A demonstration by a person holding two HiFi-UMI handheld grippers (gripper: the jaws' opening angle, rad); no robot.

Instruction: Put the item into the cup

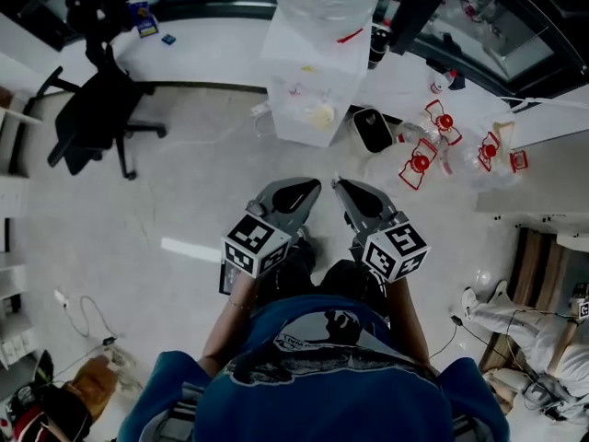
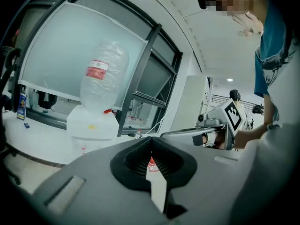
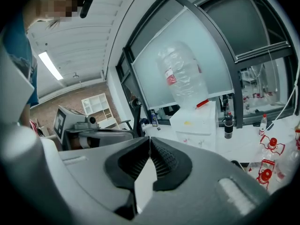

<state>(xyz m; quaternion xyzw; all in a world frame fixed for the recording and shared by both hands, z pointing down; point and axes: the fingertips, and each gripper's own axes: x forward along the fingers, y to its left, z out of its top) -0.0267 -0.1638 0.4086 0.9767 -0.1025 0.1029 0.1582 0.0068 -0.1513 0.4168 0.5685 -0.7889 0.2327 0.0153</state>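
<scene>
**Fig. Head view plus both gripper views; approach stage (judged), task things not yet reached.**

- **Grippers.** Grey L gripper (image 1: 311, 186) and grey R gripper (image 1: 339, 186), each w/ a black-and-white marker cube, sit side by side in front of the person's blue-shirted torso, tips pointing to the far side. Both jaw pairs are pressed together at the tips w/ nothing pinched. In each gripper's own view the ribbed black pads meet, and only background shows through the gap below.
- **Task things.** No cup and no item can be ID'd for certain.
  - Likeliest candidates (a judgement): a cluster of approx. 3 clear plastic pieces w/ red marks (image 1: 421, 162).
  - They lie far and to the right of both grippers, well apart from them, on a pale surface.
  - The R gripper is the nearer of the 2.
  - They look thin and see-through, w/ round red spots. They are too small to tell shape or long axis.
- **Surroundings.**
  - A black rounded tub (image 1: 373, 129) sits just left of that cluster.
  - A white water dispenser w/ a big clear bottle on top (image 1: 313, 81) stands far, straight ahead.
  - A black office chair (image 1: 92, 118) is far left.
- **Coming move (judged).** It turns on reaching far-right, so the R side leads.
</scene>
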